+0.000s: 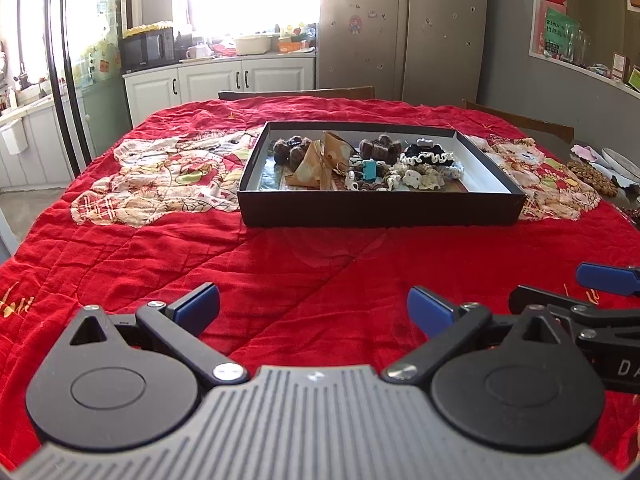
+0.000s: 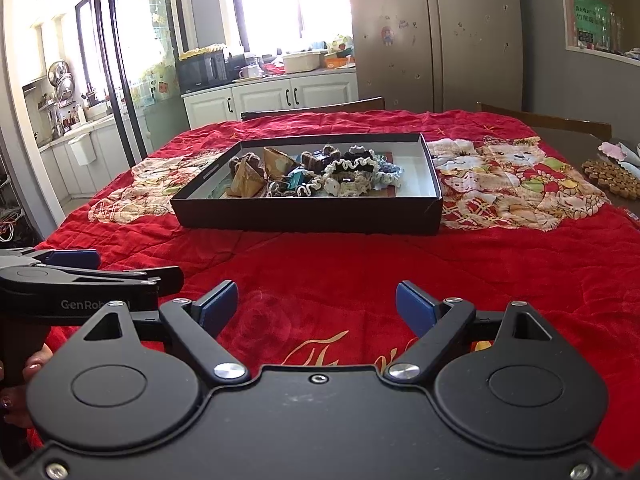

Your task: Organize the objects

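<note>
A shallow black box [image 1: 380, 210] [image 2: 308, 214] sits on the red quilt [image 1: 320, 264] [image 2: 340, 264] at the table's middle. It holds several small items: brown crocheted scrunchies [image 1: 290, 150], tan triangular pouches [image 1: 314, 166] [image 2: 250, 178], a teal clip [image 1: 370, 169] [image 2: 297, 179] and cream and black ruffled scrunchies [image 1: 430, 162] [image 2: 352, 172]. My left gripper [image 1: 314, 310] is open and empty, low over the quilt, well short of the box. My right gripper [image 2: 316, 308] is open and empty beside it, also short of the box. Each shows at the other view's edge.
A brown bead mat [image 1: 592, 178] [image 2: 612, 178] and plates [image 1: 622, 164] lie at the table's right edge. Wooden chair backs [image 1: 296, 94] [image 2: 548, 120] stand behind the table. Kitchen cabinets [image 1: 208, 84], a microwave [image 1: 146, 50] and a fridge [image 1: 400, 28] are farther back.
</note>
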The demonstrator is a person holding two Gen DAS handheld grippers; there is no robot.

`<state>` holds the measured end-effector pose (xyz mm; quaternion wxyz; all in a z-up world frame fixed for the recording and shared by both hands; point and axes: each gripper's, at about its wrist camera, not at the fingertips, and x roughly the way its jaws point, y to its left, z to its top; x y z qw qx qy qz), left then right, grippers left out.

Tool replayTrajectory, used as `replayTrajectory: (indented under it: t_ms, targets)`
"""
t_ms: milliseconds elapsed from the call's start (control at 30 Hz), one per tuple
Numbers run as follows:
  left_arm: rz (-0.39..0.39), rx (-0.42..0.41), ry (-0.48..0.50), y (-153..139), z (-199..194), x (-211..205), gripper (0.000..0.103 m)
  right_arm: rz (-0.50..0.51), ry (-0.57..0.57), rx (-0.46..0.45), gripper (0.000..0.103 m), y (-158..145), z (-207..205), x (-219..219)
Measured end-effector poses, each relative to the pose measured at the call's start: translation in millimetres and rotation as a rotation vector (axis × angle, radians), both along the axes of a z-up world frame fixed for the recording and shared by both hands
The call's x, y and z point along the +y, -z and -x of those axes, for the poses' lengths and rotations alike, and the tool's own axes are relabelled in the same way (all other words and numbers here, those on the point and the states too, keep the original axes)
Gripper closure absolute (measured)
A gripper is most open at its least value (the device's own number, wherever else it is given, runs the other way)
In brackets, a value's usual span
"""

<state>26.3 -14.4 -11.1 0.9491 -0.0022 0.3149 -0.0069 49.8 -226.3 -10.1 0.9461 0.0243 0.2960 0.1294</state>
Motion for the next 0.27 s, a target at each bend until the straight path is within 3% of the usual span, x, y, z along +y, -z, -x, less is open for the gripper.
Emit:
replayTrajectory:
  t_ms: [267]
  targets:
    - [0.042, 0.007, 0.013, 5.9, -3.7, 2.9, 0.0, 0.004, -0.001, 0.021, 0.017, 6.5, -2.5, 1.0]
